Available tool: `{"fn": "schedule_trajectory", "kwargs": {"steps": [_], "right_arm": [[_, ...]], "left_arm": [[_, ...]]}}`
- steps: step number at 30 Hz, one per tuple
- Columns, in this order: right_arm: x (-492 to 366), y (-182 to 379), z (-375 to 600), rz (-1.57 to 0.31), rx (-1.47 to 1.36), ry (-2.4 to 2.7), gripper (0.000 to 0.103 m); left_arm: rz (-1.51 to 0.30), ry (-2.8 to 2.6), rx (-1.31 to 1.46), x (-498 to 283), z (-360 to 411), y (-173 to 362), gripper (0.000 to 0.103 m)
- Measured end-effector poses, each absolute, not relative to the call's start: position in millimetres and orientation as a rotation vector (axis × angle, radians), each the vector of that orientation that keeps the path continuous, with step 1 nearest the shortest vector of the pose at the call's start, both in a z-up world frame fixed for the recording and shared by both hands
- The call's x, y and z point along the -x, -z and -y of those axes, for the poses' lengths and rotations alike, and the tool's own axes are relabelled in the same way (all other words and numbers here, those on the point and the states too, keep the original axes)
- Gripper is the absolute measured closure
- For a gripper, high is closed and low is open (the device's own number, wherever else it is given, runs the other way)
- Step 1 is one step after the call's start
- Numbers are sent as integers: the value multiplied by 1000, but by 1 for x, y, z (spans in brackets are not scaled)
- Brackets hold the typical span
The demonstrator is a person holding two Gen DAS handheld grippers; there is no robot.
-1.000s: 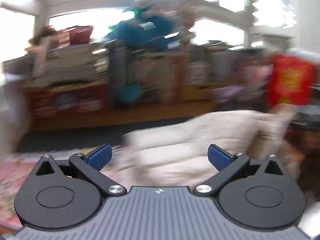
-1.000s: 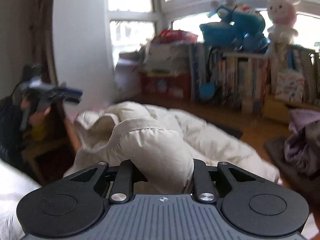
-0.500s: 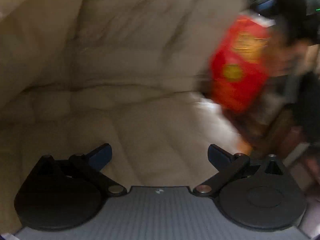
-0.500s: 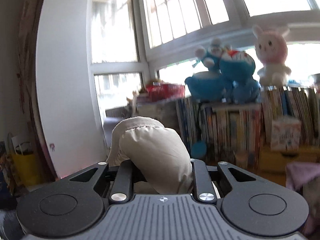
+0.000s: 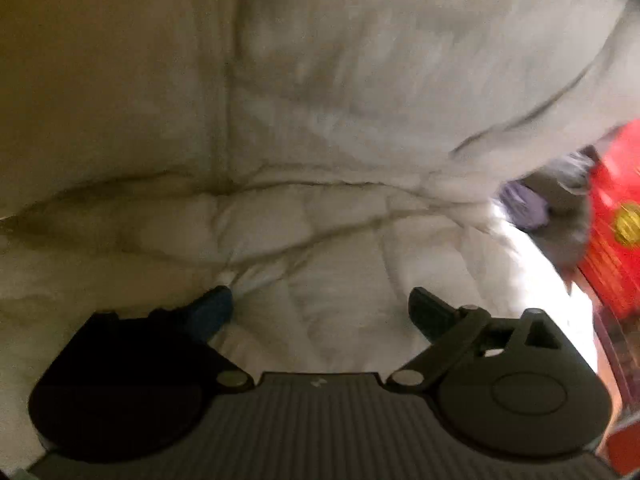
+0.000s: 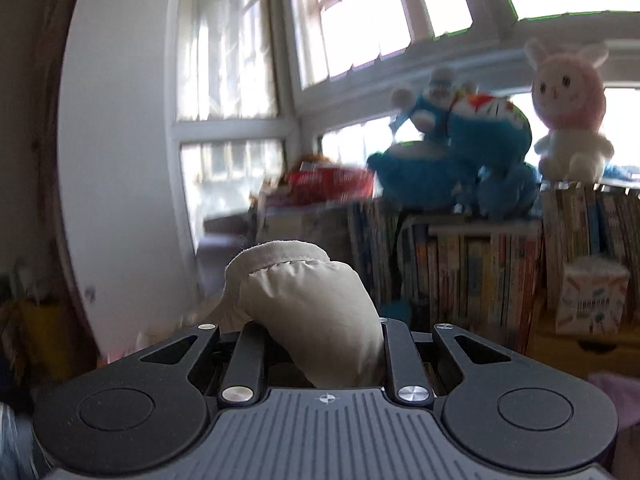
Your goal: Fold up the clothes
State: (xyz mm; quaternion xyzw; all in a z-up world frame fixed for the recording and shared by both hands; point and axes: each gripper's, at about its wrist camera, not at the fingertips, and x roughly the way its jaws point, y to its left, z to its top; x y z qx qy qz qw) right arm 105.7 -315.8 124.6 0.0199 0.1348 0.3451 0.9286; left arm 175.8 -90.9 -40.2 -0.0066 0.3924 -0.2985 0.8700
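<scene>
- Filling nearly all of your left wrist view is the cream quilted jacket (image 5: 320,128), so close and blurred that you cannot tell which part of it you are facing.
- Your left hand-held gripper (image 5: 320,308) has its jaws spread wide over the padding; they have just been closing a little, and jacket fabric lies between them.
- Its blue left fingertip (image 5: 212,308) sits right at a crease of the fabric, but shadow hides whether it truly touches; the pads do not pinch anything.
- That gripper's left half is so dark that its shape is barely readable.
- At the right edge, a red box (image 5: 616,216) with a gold mark is cut off by the frame, and a smeared grey-purple thing beside it is too blurred to name.
- Your right hand-held gripper (image 6: 320,344) is clamped on a puffy, stitched fold of the same jacket (image 6: 308,312), which bulges up between the narrow jaws and hides the pads entirely.
- The rest of the jacket drops below this view, out of sight.
- Behind it you see windows (image 6: 360,20), blue plush toys (image 6: 456,156) and a pink rabbit plush (image 6: 568,116) on top of a bookshelf (image 6: 480,264) packed with books, all softened by blur.
- A red basket (image 6: 328,184) and a small printed box (image 6: 592,300) are visible, their lettering unreadable.
</scene>
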Motion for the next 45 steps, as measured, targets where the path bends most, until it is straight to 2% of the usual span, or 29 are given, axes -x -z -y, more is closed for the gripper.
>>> {"fn": "schedule_trajectory", "kwargs": {"steps": [7,13,16,20,22,24,25,27,29,33,38,45], "right_arm": [[-43,-50,342,-457,105,-846,82],[-17,8,351,-607,137,-800,81],[-13,16,350,-601,149,-781,80],[-5,10,340,-576,208,-719,71],[8,1,340,-542,243,-668,63],[23,-12,341,-489,265,-623,43],[30,-18,341,-461,276,-603,38],[50,-36,345,-394,305,-566,11],[68,-53,347,-310,334,-544,0],[89,-76,336,-168,359,-434,0],[76,-44,264,-109,570,-283,4],[58,14,174,-141,774,-282,30]], "left_arm": [[-746,634,-104,-56,-10,26,5],[-667,452,-34,-17,-89,-9,2],[-582,520,-12,-7,-90,-33,1],[-559,543,-149,-16,-34,-20,0],[-567,503,-259,-21,-13,-4,1],[-585,483,-330,-19,-3,8,1],[-590,491,-343,-19,-2,11,1],[-569,490,-369,-19,-3,16,1],[-555,450,-393,-19,-8,19,1],[-571,367,-389,-23,-23,24,1],[-610,290,-343,-30,-34,32,1],[-537,327,-325,-15,-34,15,1]]}}
